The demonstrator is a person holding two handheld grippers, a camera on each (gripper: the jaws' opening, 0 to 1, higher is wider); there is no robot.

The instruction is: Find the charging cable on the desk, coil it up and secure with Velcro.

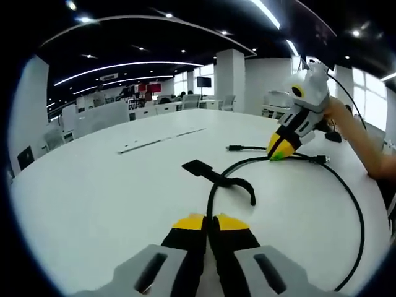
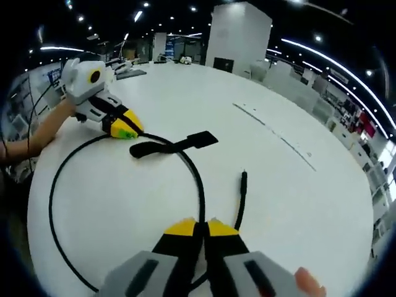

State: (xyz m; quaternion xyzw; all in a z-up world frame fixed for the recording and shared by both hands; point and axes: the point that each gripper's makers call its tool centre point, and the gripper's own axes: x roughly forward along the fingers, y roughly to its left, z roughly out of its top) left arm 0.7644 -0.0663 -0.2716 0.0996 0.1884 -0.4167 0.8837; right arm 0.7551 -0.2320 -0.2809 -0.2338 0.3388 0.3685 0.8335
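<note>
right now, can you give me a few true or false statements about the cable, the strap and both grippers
1. The left gripper is shut on the black cable. True.
2. The cable is already wound into a tight coil. False: it lies in one wide, open loop on the white table.
3. The velcro strap is wrapped closed around a bundle. False: it lies flat and open on the table, attached to the cable.
4. The right gripper is shut on the cable. True.
5. One cable plug lies free on the table. True.
6. The cable is white. False: it is black.
</note>
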